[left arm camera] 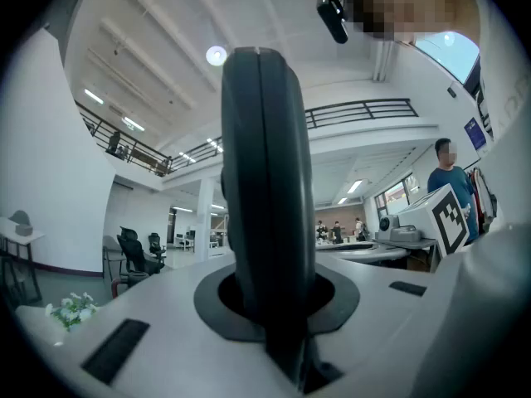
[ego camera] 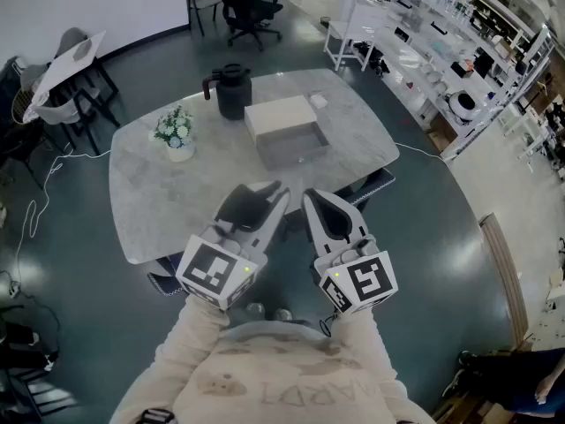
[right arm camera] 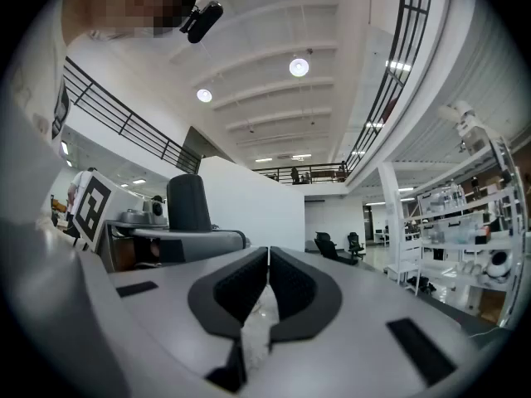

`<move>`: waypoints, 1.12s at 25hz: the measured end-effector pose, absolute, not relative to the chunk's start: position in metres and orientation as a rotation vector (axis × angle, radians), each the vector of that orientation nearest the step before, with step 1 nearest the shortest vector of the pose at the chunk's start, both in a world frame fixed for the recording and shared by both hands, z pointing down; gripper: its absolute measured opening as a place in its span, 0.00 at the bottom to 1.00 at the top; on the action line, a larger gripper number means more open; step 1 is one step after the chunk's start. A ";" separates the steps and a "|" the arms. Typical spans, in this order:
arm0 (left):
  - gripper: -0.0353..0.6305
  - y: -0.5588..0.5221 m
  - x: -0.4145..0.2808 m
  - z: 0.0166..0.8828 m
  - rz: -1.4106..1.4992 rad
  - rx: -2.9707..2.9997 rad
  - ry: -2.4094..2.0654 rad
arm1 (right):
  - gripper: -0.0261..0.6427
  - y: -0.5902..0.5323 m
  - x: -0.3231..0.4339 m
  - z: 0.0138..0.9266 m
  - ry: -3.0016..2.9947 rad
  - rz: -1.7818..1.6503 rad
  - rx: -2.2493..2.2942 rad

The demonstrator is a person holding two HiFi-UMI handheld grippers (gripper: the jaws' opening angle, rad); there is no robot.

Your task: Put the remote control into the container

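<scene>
Head view looked steeply down from well above the table point(ego camera: 150, 210), left gripper point(ego camera: 265, 197) and right gripper point(ego camera: 311, 200) near the lens. Both gripper views sat close behind own jaws, tilted up toward ceiling point(left arm camera: 166, 23). Each caught the other gripper's marker cube point(left arm camera: 449, 215).

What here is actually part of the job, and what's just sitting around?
Part of the job:
- remote control, clamped in the left tongs
- container
- right tongs, shut and empty

Just lying about:
- black jug
- potted flowers
- small white item beside the container
- office chair
</scene>
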State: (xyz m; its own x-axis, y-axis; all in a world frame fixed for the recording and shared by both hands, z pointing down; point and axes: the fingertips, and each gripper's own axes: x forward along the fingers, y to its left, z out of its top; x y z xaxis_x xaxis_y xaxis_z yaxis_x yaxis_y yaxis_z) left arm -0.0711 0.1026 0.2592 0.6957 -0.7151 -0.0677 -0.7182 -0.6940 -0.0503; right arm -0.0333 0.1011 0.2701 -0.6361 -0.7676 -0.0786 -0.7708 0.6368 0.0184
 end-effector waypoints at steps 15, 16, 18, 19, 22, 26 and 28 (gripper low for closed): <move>0.14 0.106 -0.067 0.262 0.060 -2.818 1.222 | 0.07 0.109 -0.030 0.271 2.778 0.032 -1.252; 0.14 0.105 -0.066 0.263 0.057 -2.822 1.227 | 0.07 0.110 -0.029 0.271 2.776 0.026 -1.245; 0.14 0.103 -0.065 0.267 0.050 -2.831 1.237 | 0.07 0.112 -0.027 0.272 2.780 0.030 -1.242; 0.14 0.101 -0.064 0.269 0.049 -2.836 1.241 | 0.07 0.112 -0.026 0.272 2.782 0.034 -1.242; 0.14 0.094 -0.062 0.272 0.048 -2.848 1.251 | 0.07 0.114 -0.021 0.271 2.779 0.037 -1.236; 0.14 0.083 -0.054 0.280 0.038 -2.861 1.275 | 0.07 0.117 -0.008 0.272 2.777 0.044 -1.222; 0.14 0.076 -0.050 0.286 0.029 -2.869 1.297 | 0.07 0.118 -0.001 0.271 2.772 0.049 -1.214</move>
State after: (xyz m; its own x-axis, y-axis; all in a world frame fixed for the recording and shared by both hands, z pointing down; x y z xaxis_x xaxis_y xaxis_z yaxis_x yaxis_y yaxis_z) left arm -0.0497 0.0759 0.2862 0.6607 -0.7505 -0.0141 -0.7504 -0.6608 0.0143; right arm -0.0007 0.1181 0.2715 -0.6728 -0.7304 -0.1177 -0.7342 0.6788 -0.0161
